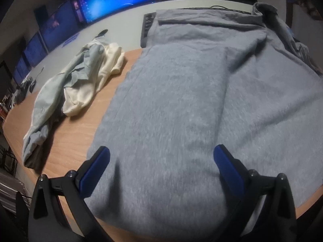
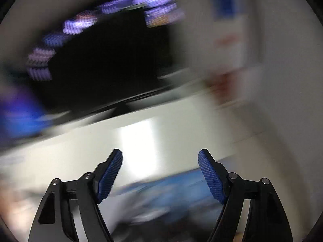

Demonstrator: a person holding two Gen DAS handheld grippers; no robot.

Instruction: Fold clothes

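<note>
A large grey garment (image 1: pixel 191 104) lies spread flat over the wooden table (image 1: pixel 66 139), its far end draped over a black keyboard (image 1: pixel 147 29). My left gripper (image 1: pixel 161 153) hovers just above the garment's near part. It is open, its blue pads wide apart with only flat cloth below them. In the right wrist view my right gripper (image 2: pixel 160 157) is open with nothing between its blue pads. It points at a blurred pale wall and dark screens, away from the clothes.
A crumpled heap of pale green and cream clothes (image 1: pixel 78 82) lies on the table left of the grey garment. Lit monitors (image 1: pixel 113 0) stand along the back. More grey cloth (image 1: pixel 290 40) is bunched at the far right. The right wrist view is heavily motion-blurred.
</note>
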